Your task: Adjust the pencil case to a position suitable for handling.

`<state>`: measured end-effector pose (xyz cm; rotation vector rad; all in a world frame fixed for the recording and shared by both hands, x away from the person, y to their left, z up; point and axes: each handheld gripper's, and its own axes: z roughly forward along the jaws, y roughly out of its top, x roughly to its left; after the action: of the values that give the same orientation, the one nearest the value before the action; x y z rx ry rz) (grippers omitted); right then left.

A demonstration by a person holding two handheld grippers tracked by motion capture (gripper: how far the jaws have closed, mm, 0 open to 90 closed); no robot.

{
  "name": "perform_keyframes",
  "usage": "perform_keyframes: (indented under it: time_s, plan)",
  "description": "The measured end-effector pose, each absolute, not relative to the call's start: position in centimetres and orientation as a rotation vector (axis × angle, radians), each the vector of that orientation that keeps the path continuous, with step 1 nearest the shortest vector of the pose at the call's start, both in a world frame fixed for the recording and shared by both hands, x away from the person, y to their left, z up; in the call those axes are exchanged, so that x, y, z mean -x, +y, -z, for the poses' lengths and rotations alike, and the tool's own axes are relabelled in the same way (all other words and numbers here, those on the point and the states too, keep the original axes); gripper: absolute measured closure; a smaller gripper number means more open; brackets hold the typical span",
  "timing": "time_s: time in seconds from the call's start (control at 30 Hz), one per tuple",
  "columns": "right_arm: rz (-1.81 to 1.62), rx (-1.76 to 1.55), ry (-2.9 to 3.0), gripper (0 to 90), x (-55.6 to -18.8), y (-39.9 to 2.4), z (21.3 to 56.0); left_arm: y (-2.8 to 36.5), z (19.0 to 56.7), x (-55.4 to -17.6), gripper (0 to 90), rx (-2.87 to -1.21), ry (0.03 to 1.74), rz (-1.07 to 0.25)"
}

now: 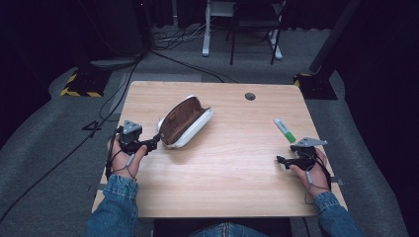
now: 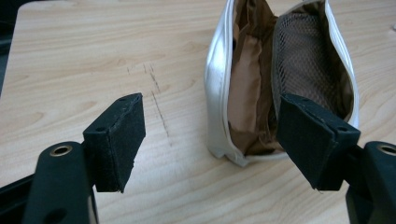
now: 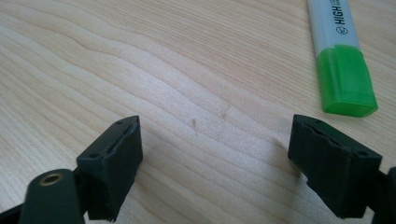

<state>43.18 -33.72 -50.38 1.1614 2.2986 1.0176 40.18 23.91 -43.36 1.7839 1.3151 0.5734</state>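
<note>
Highlighter barrel cut off by top edge.

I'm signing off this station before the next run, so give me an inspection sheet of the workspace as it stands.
Surface: wooden table, faint dark scuff marks by the pouch.
Job's things: white pouch lying unzipped, brown lining and mesh pocket showing; green-capped highlighter lying flat, cap on.
Clutter: nothing seen.
Grippers: left claw open at the pouch's near end, not gripping; right claw open over bare wood, short of the highlighter.
Cables: one trails from each claw; more on the floor behind.
Surroundings: grey carpet, dark room, stand legs beyond the table.
</note>
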Motion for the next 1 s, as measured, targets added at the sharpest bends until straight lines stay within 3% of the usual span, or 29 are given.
perform_keyframes:
  time_s: [0.57,1.0]
  plan:
    - [-1.018,-1.161,2.298,17.8,-43.2,-33.7,50.4,22.3,43.0,-43.7,17.9,-1.748,1.293,-0.599]
    - [-1.018,-1.161,2.298,17.8,-43.2,-33.7,50.4,21.1,44.9,-46.5,17.0,-1.764,1.286,-0.577]
